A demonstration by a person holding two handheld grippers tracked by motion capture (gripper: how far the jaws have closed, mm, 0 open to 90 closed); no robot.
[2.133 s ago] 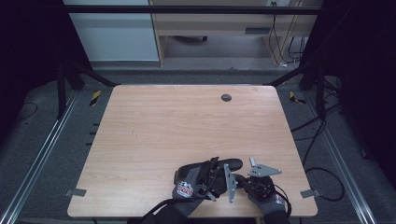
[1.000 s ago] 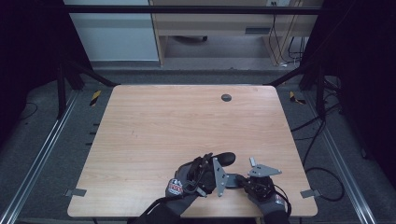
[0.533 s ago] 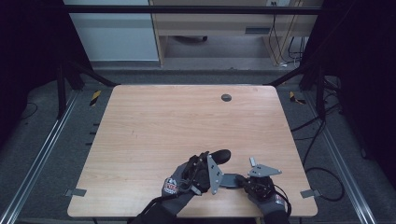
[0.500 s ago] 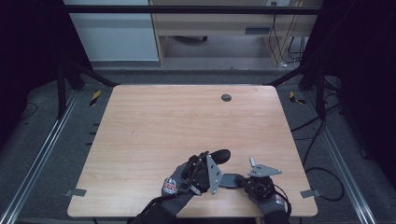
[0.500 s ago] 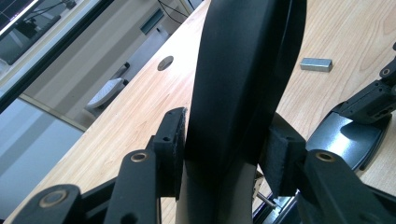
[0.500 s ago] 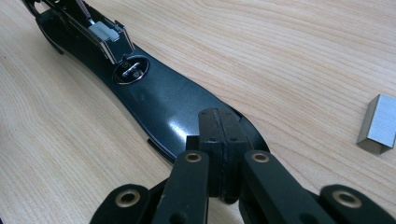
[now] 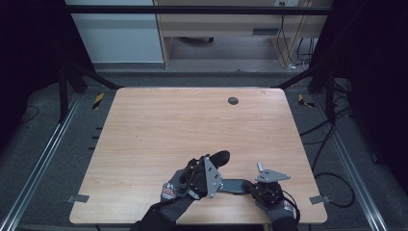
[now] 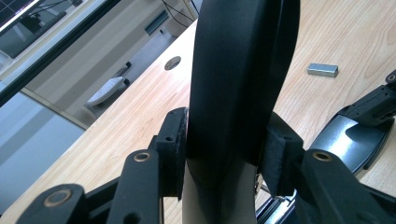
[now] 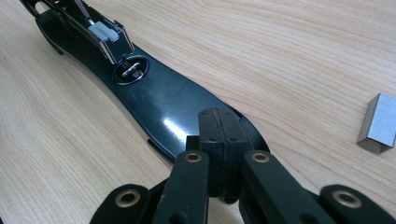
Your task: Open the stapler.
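A black stapler is swung open near the table's front edge. Its curved top arm point(image 7: 220, 157) point(image 8: 238, 70) stands raised between the pads of my left gripper point(image 7: 212, 165) point(image 8: 229, 154), whose jaws have just been closing and now press on both its sides. The stapler's glossy base point(image 7: 233, 186) point(image 9: 163, 102) point(image 8: 352, 140) lies flat on the wood. My right gripper point(image 7: 248, 186) point(image 9: 221, 127) is shut, with its tips resting on the base's rear end. A small grey block of staples point(image 7: 260, 166) point(image 8: 322, 70) point(image 9: 380, 122) lies on the table just beyond the right gripper.
The wooden table point(image 7: 192, 125) has a round cable hole point(image 7: 233, 100) point(image 8: 173, 62) near its far edge. Black frame posts and cables surround the table. Gloved hands come in at the front edge.
The left gripper has lifted the stapler's top arm up and to the right, swinging it further open. The right gripper and the base have stayed in place.
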